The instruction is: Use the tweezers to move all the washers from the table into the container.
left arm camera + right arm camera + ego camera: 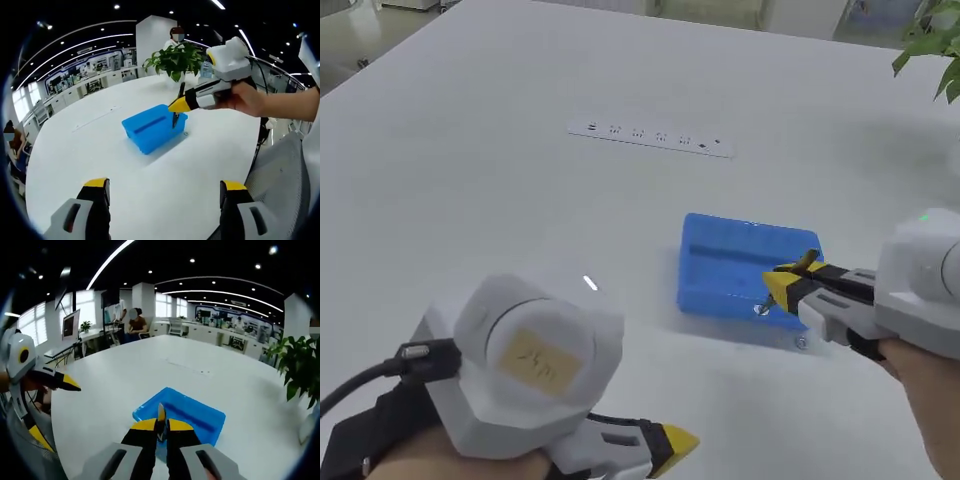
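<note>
Left claw gapes wide over the table; right claw clamps tweezers above the blue container

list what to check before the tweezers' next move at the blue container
1. Right gripper shut on tweezers: ok.
2. Washer at the tweezers' tip: ok, a small ring shows there in the head view.
3. Tip inside the container rim: cannot tell; it sits right at the near wall.
4. All washers off the table: not ok, a second washer lies by the container's near corner.
5. Left gripper open and apart from the container: ok.
</note>
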### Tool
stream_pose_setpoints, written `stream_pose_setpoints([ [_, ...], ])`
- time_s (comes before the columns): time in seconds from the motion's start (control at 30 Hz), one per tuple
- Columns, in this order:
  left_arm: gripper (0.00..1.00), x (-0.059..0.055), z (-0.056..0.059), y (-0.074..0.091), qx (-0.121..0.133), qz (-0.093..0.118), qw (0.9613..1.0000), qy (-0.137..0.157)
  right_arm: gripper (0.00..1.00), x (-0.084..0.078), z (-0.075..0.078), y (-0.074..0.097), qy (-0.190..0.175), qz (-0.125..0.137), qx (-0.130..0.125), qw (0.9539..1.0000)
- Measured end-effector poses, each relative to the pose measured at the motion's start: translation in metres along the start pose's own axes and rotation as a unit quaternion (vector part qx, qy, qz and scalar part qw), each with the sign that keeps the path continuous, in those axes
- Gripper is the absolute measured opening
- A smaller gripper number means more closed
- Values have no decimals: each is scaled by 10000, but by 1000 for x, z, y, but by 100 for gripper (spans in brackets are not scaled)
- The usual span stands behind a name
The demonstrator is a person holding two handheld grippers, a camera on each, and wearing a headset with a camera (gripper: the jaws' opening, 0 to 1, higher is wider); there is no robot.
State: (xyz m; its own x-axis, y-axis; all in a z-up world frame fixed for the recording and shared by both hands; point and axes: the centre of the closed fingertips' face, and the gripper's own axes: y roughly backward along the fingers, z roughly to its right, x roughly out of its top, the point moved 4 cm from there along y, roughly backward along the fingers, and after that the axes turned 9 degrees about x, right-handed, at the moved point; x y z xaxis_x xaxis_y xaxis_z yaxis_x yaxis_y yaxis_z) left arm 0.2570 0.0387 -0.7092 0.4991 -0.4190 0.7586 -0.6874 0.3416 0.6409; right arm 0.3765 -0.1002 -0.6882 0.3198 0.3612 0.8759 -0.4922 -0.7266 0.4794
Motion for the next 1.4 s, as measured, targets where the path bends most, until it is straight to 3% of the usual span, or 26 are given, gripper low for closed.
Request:
stream_pose_setpoints([
  [0.13,93,0,1,0,-11,7,10000,-3,2,11,9,3,71,101,-83,9999],
  [0.27,93,0,0,0,5,9,10000,4,2,10,10,2,31,108,-62,9999],
  [0.4,93,-2,-1,0,20,-7,10000,35,2,3,-1,2,-67,118,64,9999],
  [0.57,93,-4,0,-1,8,-44,10000,29,3,-19,-18,-4,-287,-29,295,9991],
  [0.9,93,-3,2,-2,-19,-24,10000,26,3,-49,-30,-9,-542,-291,431,9972],
  [1.4,93,-6,3,-1,-16,-68,10000,26,4,-56,-36,-16,-523,-389,519,9965],
])
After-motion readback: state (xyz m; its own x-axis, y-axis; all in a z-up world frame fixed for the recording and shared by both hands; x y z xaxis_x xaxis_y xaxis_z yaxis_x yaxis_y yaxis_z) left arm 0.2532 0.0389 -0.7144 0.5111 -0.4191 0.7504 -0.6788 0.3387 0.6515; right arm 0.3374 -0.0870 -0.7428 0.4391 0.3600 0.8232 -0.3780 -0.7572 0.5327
